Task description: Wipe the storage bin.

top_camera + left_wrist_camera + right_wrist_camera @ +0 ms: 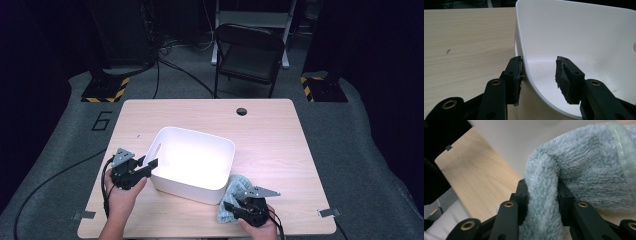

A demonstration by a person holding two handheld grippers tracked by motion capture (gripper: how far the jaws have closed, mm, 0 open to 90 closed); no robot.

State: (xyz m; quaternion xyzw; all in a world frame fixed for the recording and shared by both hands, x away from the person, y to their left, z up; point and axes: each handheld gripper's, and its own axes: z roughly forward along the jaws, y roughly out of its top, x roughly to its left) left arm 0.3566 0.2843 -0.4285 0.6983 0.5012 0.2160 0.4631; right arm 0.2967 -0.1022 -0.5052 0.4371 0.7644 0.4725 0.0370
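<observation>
1. The table [280, 150] bears the bin [192, 162] left of its middle.
2. The towel [235, 192] lies on the table just right of the bin's near right corner, touching its wall.
3. The left gripper [150, 165] sits at the bin's left end; in the left gripper view one jaw stands outside the wall, against it, and the other inside, apart from it, with the bin's rim [524, 57] between them.
4. The right gripper [232, 206] lies at the near edge, on the towel's near side, with a fold of towel [544, 195] pinched between its jaws.
5. A chair [250, 52] stands beyond the table's far edge.
6. A hole [242, 111] sits near the table's far edge, right of the bin.
</observation>
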